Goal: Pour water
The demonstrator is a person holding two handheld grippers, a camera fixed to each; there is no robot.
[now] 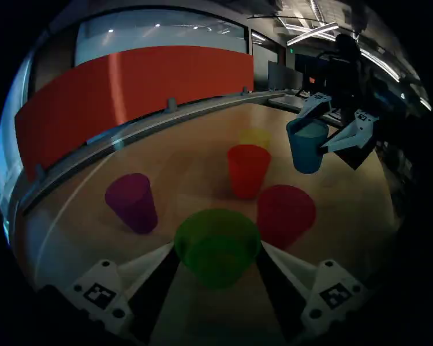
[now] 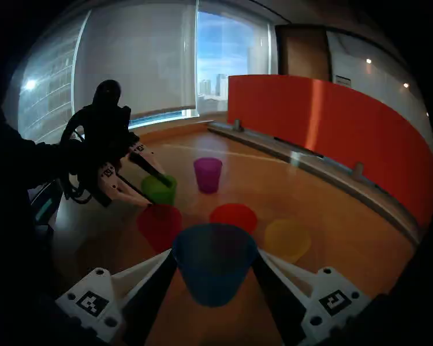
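We see two cups gripped.
The left tongs (image 1: 216, 248) clamp a translucent green cup (image 1: 217, 256); the right tongs (image 2: 215, 255) clamp a blue cup (image 2: 215, 268).

Your left gripper view is sitting close behind green cup (image 1: 218, 247), looking toward red wall (image 1: 135, 86). Your right gripper view is sitting close behind blue cup (image 2: 214, 262), facing window (image 2: 228, 63). Both are seeing orange cup (image 1: 248, 170).
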